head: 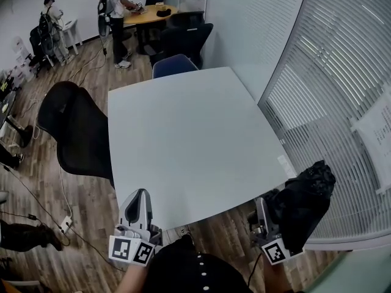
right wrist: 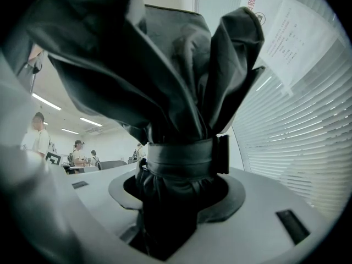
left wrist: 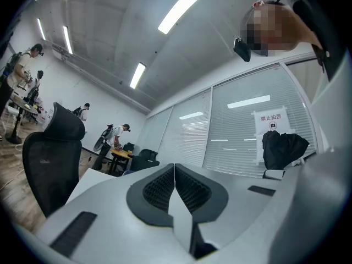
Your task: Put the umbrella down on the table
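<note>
A folded black umbrella with a strap round its cloth is held in my right gripper, whose jaws are shut on it just off the near right corner of the white table. The umbrella stands up from the jaws and fills most of the right gripper view. My left gripper is at the table's near edge, left of the middle; its black pads meet with nothing between them. In the left gripper view the umbrella shows at the right.
A black office chair stands at the table's left side and a blue chair at its far end. White window blinds run along the right. People stand by a wooden desk at the far back.
</note>
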The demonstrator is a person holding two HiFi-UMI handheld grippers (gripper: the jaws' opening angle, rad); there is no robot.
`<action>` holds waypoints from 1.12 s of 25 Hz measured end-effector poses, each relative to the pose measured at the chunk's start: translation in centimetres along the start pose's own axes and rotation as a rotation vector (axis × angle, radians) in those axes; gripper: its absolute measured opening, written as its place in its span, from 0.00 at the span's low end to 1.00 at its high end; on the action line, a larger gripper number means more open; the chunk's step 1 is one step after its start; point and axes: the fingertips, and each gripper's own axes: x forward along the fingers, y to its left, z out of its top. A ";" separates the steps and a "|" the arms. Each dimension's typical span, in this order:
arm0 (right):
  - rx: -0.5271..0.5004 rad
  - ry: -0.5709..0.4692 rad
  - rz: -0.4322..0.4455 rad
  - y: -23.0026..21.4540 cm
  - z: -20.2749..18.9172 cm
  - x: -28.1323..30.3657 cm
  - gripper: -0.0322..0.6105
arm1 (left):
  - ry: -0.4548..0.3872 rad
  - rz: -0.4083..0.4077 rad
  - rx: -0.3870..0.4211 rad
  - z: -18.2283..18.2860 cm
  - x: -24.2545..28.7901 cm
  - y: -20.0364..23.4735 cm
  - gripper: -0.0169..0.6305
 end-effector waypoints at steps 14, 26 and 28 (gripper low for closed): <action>-0.020 0.023 0.056 0.5 1.1 8.6 0.42 | -0.025 0.023 -0.023 1.4 5.9 4.3 0.05; 0.017 0.127 0.118 1.9 -1.4 14.0 0.42 | 0.025 0.060 -0.074 -0.8 7.7 7.1 0.05; 0.016 0.145 0.130 2.2 -1.9 14.3 0.42 | 0.029 0.066 -0.072 -0.9 7.5 7.3 0.05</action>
